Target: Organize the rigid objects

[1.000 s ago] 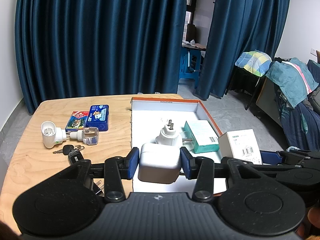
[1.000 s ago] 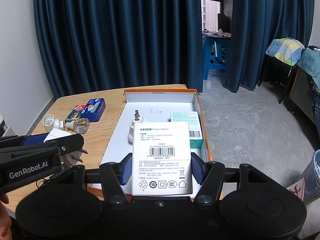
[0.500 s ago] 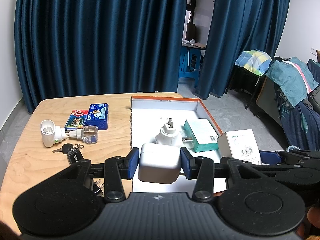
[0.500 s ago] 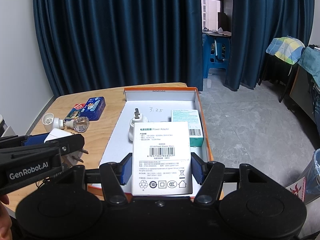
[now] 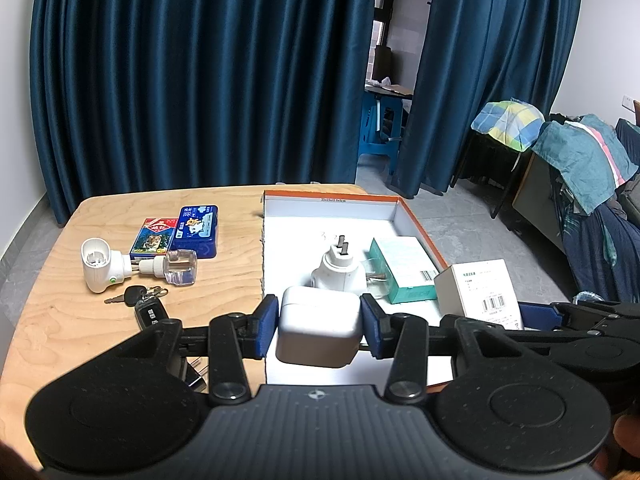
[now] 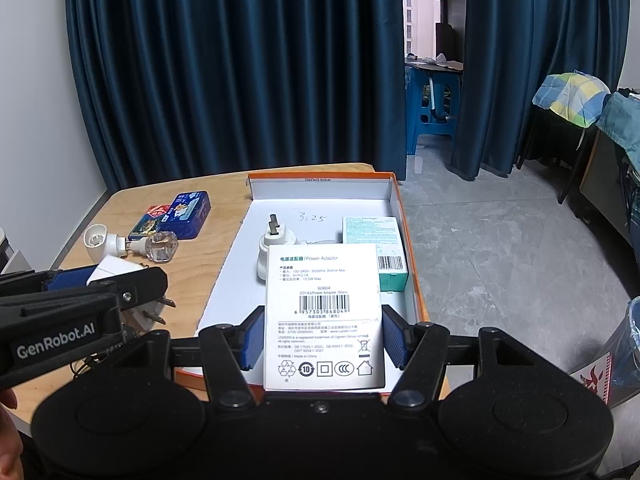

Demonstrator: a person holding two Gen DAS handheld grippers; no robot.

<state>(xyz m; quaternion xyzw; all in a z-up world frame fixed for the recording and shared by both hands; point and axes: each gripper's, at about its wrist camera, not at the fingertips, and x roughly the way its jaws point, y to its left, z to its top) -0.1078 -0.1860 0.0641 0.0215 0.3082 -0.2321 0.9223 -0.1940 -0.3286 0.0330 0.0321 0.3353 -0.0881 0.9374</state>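
Far left on the wooden table (image 5: 48, 320), still loose and outside the box: a white plug-in vaporizer (image 5: 98, 266) w/ its clear refill bottle (image 5: 180, 266) lying against it, a car key and fob (image 5: 144, 304) just in front, then a small tiger-print card pack (image 5: 154, 236) beside a blue tin (image 5: 196, 230). So approx. five items not yet sorted.

Next, the left gripper (image 5: 319, 322): jaws drawn in close, blue pads pressed on both sides of a white charger block (image 5: 318, 330), held above the near-left edge of the orange-rimmed box (image 5: 420, 224). From the right wrist view its prongs point toward the box, not yet inside.

Inside the box, already placed: a white plug adapter (image 5: 340, 274) prongs up, and just right of it a teal carton (image 5: 402, 270) along the right wall. Something clear seems wedged between those two, poss. a small cap or bottle, but the view is too poor to say.

Rightmost, the right gripper (image 6: 323, 338): jaws about half spread, clamped on a white power adapter carton (image 6: 324, 316), label up, hovering over the box's near end.

Judgement: roughly a third done. Two in, two in hand ready to drop, the left-side cluster still to go.
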